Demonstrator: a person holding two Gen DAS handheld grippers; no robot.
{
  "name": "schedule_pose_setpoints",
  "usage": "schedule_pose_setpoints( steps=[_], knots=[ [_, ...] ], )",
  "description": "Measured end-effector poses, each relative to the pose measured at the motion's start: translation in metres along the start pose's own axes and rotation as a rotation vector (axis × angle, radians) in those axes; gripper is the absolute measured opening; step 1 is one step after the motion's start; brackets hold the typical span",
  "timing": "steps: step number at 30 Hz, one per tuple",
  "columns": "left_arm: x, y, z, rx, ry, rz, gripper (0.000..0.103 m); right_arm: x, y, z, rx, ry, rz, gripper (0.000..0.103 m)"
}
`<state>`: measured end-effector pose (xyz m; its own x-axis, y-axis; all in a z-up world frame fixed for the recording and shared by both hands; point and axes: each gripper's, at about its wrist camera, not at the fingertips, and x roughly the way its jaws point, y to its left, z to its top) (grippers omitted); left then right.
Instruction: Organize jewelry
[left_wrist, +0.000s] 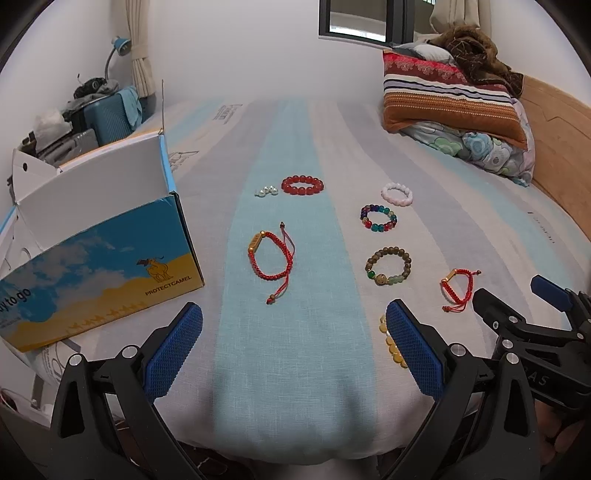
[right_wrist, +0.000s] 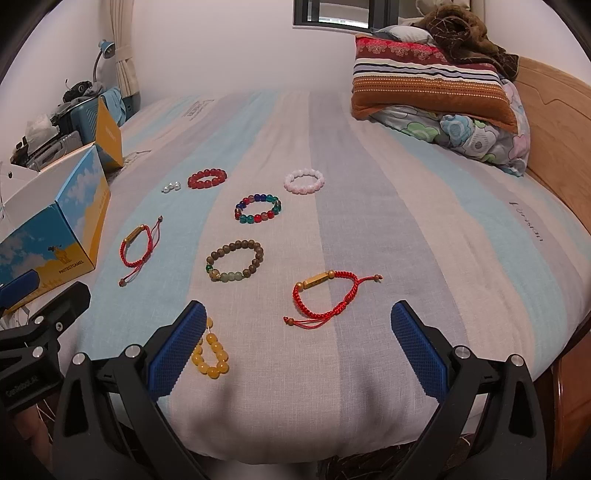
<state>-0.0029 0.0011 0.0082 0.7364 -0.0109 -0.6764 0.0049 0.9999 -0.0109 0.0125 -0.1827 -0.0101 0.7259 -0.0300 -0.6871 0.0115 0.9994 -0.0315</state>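
Both our left gripper (left_wrist: 293, 343) and right gripper (right_wrist: 297, 341) gape empty; we should straddle the red cord bracelet (right_wrist: 327, 297) near the bed's (right_wrist: 461, 258) front edge, pinching low.

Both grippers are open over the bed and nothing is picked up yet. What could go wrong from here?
1. The yellow bead bracelet lies partly under the right gripper's finger, so closing may snag it.
2. The red cord bracelet has loose tails that may catch on the bedsheet.
3. The pearl beads look small and loose; they may roll before reaching the box.
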Motion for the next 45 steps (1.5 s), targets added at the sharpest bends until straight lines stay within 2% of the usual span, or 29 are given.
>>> schedule_pose_setpoints(
  steps=[15,45],
  knots=[
    [0.0018,0.0022,-0.0005,0.002,0.014,0.018,0.097,-0.0017,-0.0011,0.0022,0.003,0.002,0.005,0.096],
    [-0.0011,0.0010,-0.0028,0.006,0.005,0.001,0.097,-0.0029,-0.0011,-0.0008,0.017,-0.018,-0.005,0.096]
  ],
)
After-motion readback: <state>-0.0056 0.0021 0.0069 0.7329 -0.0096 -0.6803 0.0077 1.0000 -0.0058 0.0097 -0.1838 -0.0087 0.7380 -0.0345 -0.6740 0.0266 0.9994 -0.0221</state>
